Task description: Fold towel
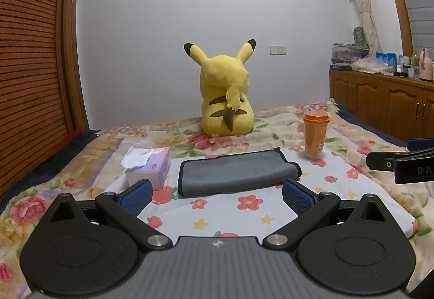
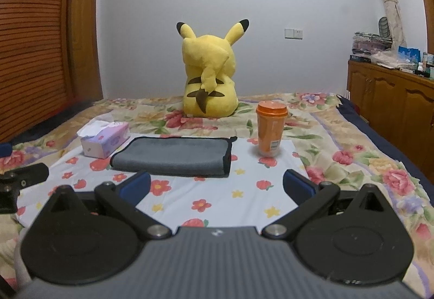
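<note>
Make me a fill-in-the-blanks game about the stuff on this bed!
1. The towel on the bed is ____ in colour.
2. The cup with a lid right of the towel is ____.
3. The tissue box sits on the towel's ____ side.
4. Both the left gripper and the right gripper have their jaws ____.

Missing words: grey; orange; left; open

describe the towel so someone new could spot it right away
On the flowered bed, behind the Pikachu plush, a white floral cloth is spread. The gray towel lies on it, folded, between the tissue box and orange cup: the only plain gray, black-edged item.
</note>
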Demonstrator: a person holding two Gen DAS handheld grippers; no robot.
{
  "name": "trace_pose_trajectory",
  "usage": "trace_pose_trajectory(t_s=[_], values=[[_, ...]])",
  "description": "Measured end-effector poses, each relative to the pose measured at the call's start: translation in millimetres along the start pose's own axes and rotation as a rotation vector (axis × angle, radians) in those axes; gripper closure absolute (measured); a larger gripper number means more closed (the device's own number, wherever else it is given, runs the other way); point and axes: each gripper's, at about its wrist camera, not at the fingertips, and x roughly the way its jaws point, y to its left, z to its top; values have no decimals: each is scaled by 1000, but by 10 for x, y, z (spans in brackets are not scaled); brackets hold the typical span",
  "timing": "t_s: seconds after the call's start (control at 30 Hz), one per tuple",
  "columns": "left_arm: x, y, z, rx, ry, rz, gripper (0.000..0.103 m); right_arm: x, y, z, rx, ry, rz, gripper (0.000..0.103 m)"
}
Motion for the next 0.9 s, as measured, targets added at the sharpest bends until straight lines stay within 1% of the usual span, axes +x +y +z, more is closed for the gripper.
trace_pose_trajectory(t_s=[0.2,0.43,0.9], values=[[-37,1,5,-2,-25,11,0,-41,-15,7,9,-26,-4,0],[-59,12,14,-10,-33,18,0,-89,-29,17,12,-62,-11,0],[-51,28,12,-15,-29,22,0,-88,-38,18,13,-64,-12,0]])
